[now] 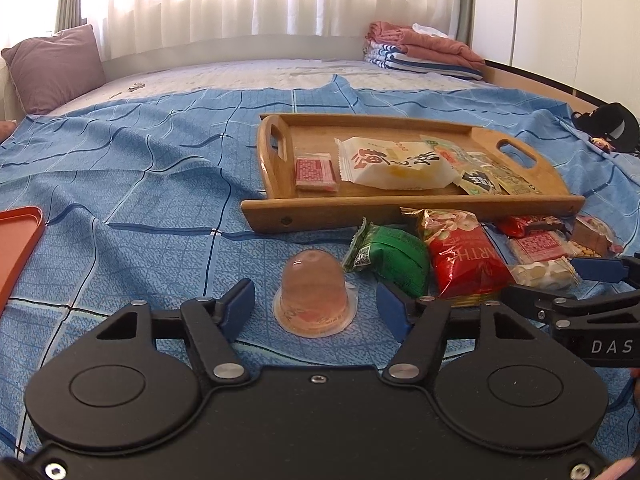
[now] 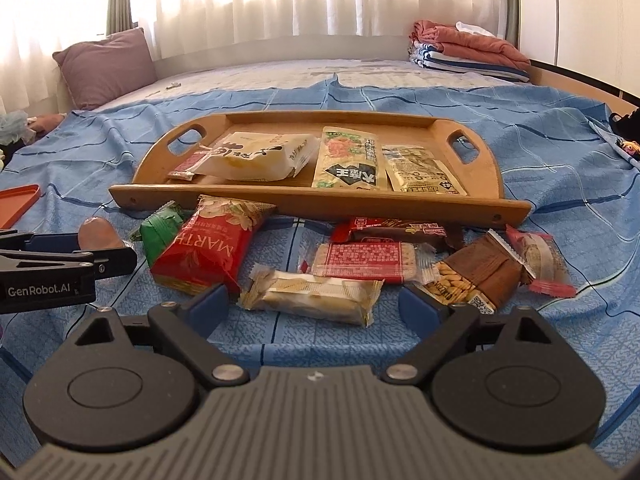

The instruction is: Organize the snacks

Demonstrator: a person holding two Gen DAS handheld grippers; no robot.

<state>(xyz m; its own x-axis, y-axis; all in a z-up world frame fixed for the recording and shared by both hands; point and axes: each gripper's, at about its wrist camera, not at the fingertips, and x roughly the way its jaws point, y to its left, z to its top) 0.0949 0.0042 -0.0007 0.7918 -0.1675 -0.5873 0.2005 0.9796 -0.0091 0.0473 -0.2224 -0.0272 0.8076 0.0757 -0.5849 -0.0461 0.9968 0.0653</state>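
Straddling the jelly cup [image 1: 316, 294], the left tool [image 1: 316, 308] sits low over the blue sheet [image 1: 120, 184] on the bed. Jaws part-open, one blue pad either side of the cup, a gap showing on both sides, so no grip. Cup stands dome-up, foil lid down on the sheet, just left of the green pack [image 1: 390, 254].

Right tool [image 2: 314, 306] jaws wide, nothing held. Biscuit pack [image 2: 314, 290] lies crosswise between its pads, clear of both.

Loose pile on the sheet in front of the tray [image 2: 320, 202]: red bag [image 2: 208, 252] overlapping the green pack, red-label wafer [image 2: 362, 260], dark bar [image 2: 400, 230] close under the tray's near rail, brown peanut pack [image 2: 476, 276], pink-edged pack [image 2: 540, 258] far right.

Tray is wooden with two handle slots. Inside it: white bun pack [image 2: 256, 158] partly over a small red pack [image 2: 188, 168] at left, green sachet [image 2: 348, 158] mid, yellow sachet [image 2: 420, 170] right.

Orange lid [image 1: 18, 248] at the sheet's left edge, well apart from the snacks. Pillow [image 1: 56, 66] and folded bedding [image 1: 424, 50] at the far end of the bed.
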